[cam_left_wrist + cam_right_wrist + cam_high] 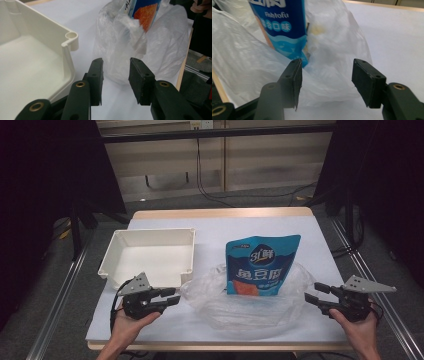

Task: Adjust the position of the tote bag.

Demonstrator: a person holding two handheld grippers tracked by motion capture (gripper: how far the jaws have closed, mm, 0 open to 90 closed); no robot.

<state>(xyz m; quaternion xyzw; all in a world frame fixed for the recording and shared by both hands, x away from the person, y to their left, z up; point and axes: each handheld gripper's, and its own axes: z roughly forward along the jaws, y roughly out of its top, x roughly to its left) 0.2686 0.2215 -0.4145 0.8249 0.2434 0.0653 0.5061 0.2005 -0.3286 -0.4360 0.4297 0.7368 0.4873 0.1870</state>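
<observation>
One blue fish-tofu pouch (261, 266) stands upright, top toward twelve o'clock, on one clear plastic bag (240, 305) (crumpled); the left gripper (172, 299) and right gripper (314, 293) are both parted, holding nothing.

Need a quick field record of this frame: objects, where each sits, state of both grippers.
surface: table under a white cover
bin: white plastic tray, left side, nothing visible in it
pouch: blue fish tofu pouch, upright, standing in the bag
bag: clear plastic bag, crumpled open around the pouch's base, right of the tray
left gripper: open, nothing between jaws, near tray's front corner, pointing at bag
right gripper: open, nothing held, right of bag, pointing at it
contact: neither gripper visibly pressing on the bag
</observation>
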